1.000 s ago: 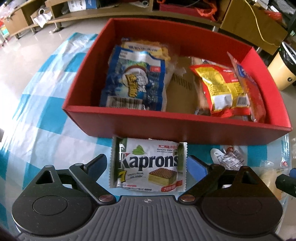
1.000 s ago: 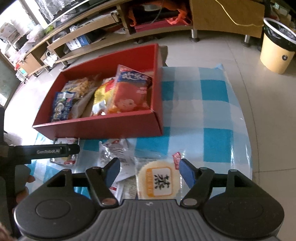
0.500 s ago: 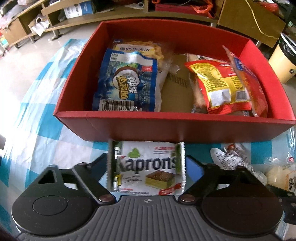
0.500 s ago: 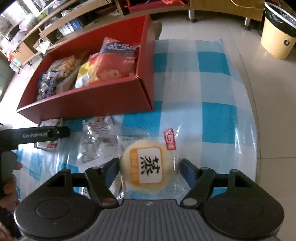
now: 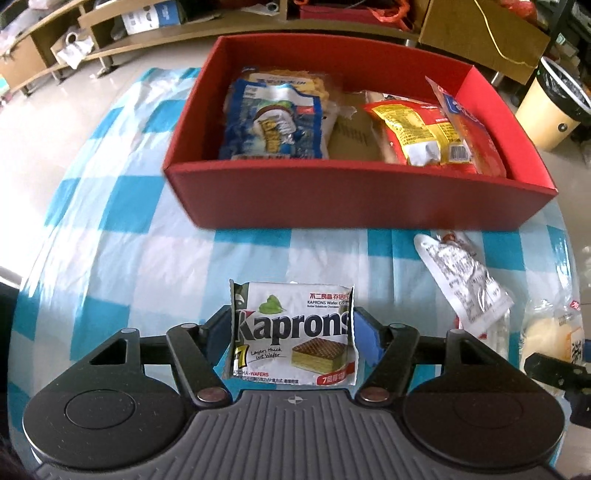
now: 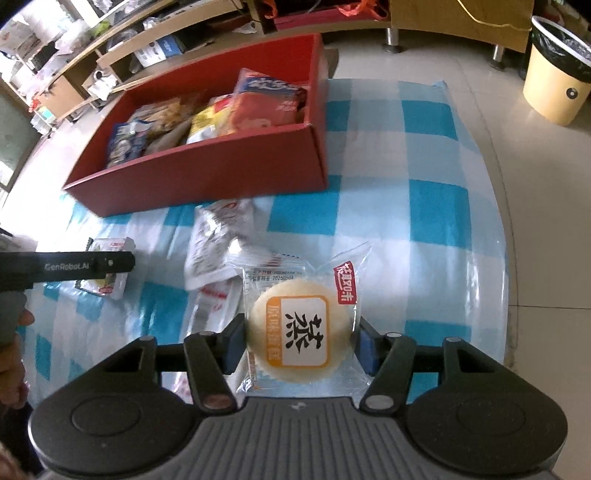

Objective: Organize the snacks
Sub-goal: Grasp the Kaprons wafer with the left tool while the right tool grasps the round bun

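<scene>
My left gripper (image 5: 291,332) is shut on a white Kaprons wafer pack (image 5: 291,334), held above the checked cloth in front of the red box (image 5: 354,199). My right gripper (image 6: 301,339) is shut on a round steamed cake in a clear wrapper (image 6: 301,332). The red box (image 6: 207,177) holds several snack bags: a blue one (image 5: 271,122), a yellow-red one (image 5: 417,133) and a red one (image 6: 266,107). The left gripper (image 6: 92,264) with the wafer pack also shows at the left of the right wrist view.
A white sachet (image 5: 461,284) and other clear wrappers (image 6: 218,236) lie on the blue-and-white cloth (image 5: 110,240) right of centre. A yellow waste bin (image 6: 554,70) stands on the floor at the right. Wooden shelves (image 5: 110,29) are behind the table.
Both grippers closed on their snacks. The left gripper drew back from the red box with the wafer pack. The right gripper moved onto the steamed cake and gripped it.
</scene>
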`<state>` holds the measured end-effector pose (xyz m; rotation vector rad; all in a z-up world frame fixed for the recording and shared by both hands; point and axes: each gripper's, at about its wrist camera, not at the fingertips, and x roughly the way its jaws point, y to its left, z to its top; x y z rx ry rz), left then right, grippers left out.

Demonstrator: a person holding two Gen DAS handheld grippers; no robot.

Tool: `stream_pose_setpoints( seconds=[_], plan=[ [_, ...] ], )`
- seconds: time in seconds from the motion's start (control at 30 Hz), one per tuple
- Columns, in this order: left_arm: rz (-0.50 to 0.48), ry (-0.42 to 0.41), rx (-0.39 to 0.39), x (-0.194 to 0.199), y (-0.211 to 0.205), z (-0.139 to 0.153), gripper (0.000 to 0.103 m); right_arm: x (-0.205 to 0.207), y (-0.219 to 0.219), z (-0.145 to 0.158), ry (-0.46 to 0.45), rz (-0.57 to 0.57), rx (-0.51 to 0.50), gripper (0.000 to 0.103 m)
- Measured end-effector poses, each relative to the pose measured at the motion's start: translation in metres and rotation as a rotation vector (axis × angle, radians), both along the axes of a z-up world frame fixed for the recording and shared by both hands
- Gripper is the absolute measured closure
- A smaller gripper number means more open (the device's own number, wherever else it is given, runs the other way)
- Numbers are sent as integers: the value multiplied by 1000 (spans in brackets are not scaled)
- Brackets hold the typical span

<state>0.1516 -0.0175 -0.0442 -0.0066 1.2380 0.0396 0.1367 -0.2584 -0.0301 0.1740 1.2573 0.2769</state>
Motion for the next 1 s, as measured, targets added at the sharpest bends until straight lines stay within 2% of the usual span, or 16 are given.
stream_pose_setpoints(
  seconds=[0.3, 0.47, 0.57, 0.63, 0.73, 0.9, 1.0],
  plan=[
    [-14, 26, 13, -25, 6, -6, 28, -20, 4, -2, 10, 0, -26, 46],
    [-29, 21, 50, -34, 2, -12, 22, -23, 10, -12, 21, 19, -73, 45],
    [-30, 23, 67, -34, 1, -16, 15, -24, 13, -15, 20, 34, -80, 44],
    [-27, 18, 80, -35, 1, -18, 9, -24, 14, -18, 21, 36, -75, 40],
    [-20, 19, 72, -36, 5, -20, 7, -25, 14, -19, 12, 42, -57, 32],
    [2, 25, 43, -36, 14, -24, 2, -26, 14, -26, 20, 35, 20, 0],
    [-2, 25, 43, -36, 15, -24, 2, -23, 9, -26, 34, -3, 50, 0]
  ],
)
